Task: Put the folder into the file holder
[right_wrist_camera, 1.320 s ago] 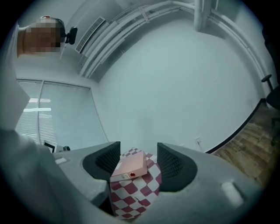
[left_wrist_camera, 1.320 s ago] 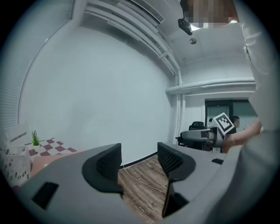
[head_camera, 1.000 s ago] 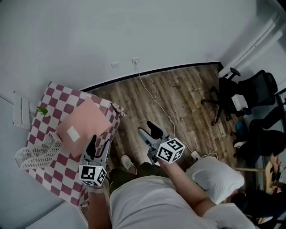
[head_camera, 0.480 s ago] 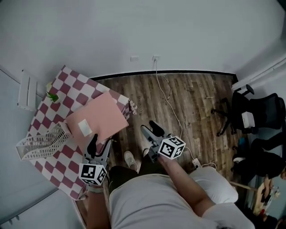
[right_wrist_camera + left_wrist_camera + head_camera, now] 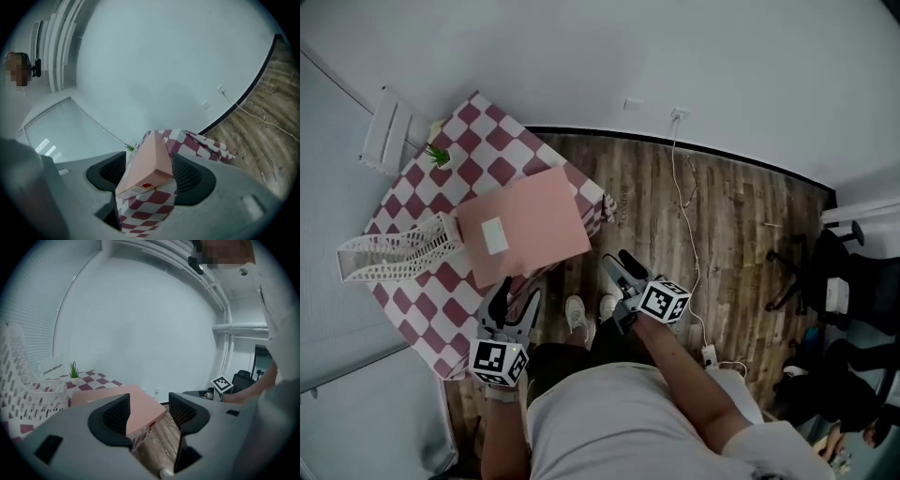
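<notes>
Left tongs (image 5: 514,298): jaws stand well apart, nothing between the pads, hovering just short of the folder's (image 5: 530,220) near edge and not touching it. Right tongs (image 5: 621,265): jaws part-way apart and have just been opening; in the right gripper view the folder's near corner lines up with the gap, but the pads do not press on it, and the head view puts these tongs off that corner, over the wooden floor (image 5: 722,244). Folder: pink, lying flat on the checked counter (image 5: 417,309), white label (image 5: 494,234) facing up, its near corner jutting past the counter's edge. File holder (image 5: 398,255): white mesh, on its side on the counter just beside the folder's left corner; whether they touch, cannot tell. The folder is outside the holder. Small green plant (image 5: 438,155): beyond the folder, at the counter's far corner. White cable (image 5: 686,187): on the floor to the folder's right, well apart. Black office chair (image 5: 834,281): farther right again.
</notes>
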Motion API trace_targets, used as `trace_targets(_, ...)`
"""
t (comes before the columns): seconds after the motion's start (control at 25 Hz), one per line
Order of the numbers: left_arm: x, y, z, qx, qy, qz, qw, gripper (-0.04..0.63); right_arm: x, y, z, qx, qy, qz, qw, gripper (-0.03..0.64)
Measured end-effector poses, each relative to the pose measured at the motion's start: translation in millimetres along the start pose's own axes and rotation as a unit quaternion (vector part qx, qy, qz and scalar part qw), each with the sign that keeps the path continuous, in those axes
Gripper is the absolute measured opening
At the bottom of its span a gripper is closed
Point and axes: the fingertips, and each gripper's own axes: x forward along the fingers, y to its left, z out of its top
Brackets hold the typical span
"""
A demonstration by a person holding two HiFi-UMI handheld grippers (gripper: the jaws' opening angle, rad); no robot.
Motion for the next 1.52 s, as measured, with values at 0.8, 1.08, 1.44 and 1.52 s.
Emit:
trace_targets(0.8, -33.1, -6.4, -71.8, -0.063, 0.06, 0.139, 0.9865, 0.242, 71.6, -25.3, -69.0, 0.181, 0.092, 0.126, 0.971, 0.364)
trace_targets(1.08, -39.2, -7.7, -83.3, -0.073, 0.065, 0.158, 0.9825, 0.242, 91.7, -10.3, -79.6, 0.247, 0.098, 0.148, 0.953, 0.367)
trace_targets(1.44, -44.3, -9.3, -92.0, -0.081, 0.069, 0.172, 0.9794, 0.242, 115.6, -5.3, -80.3, 0.271, 0.088, 0.155, 0.946, 0.365)
trace_targets(1.52, -44.7, -8.8, -90.7, -0.081, 0.067, 0.174, 0.9791, 0.242, 118.5, -3.3, -78.2, 0.268, 0.086, 0.151, 0.947, 0.347)
